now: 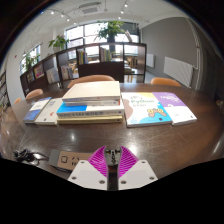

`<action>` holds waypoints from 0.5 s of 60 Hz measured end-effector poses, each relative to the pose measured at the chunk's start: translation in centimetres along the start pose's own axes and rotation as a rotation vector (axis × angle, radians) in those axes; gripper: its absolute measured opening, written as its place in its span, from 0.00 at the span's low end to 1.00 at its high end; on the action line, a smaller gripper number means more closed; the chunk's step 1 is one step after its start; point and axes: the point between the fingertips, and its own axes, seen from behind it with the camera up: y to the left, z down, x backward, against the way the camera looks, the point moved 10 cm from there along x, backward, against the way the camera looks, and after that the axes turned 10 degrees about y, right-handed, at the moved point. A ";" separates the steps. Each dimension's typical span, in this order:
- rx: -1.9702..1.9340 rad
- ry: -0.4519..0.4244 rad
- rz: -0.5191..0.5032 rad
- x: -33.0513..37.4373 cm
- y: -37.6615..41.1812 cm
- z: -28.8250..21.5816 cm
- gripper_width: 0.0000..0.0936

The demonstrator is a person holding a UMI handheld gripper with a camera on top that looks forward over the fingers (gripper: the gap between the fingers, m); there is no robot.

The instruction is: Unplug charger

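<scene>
On the dark surface (150, 140), near edge: one power strip (68, 158), pale, lying flat just left of the tool (112, 163) and slightly ahead of it.

Tool: the two magenta pads (98, 160) sit close together, nearly touching, nothing visibly held between them.

Charger (113, 150): a small pale object shows just above the fingertips, at the right end of the strip; whether it is the charger body or a plug cannot be told. Judged light and rigid, plastic-cased, seated firmly by its prongs; best taken by the flat sides of its body and drawn straight out, not by any cable. The strip is likely to lift or slide with it.

Beyond: stacked books (90, 103) at centre, further books either side, a purple-covered booklet (176, 106) at right. Chairs, shelving and potted plants behind.
</scene>
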 end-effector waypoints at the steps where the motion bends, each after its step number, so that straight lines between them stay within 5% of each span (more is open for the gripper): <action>1: 0.002 0.029 0.002 0.4 0.0 -0.4 0.11; 3: 0.040 -0.029 0.007 2.5 0.1 -2.7 0.10; 7: 0.027 -0.336 0.015 11.0 -1.1 -10.1 0.10; 13: 0.031 -0.542 0.032 19.9 -5.4 -17.6 0.11; 20: 0.055 -0.460 0.084 16.5 -11.4 -13.9 0.13; 30: 0.058 -0.224 0.059 8.6 -16.4 -7.7 0.16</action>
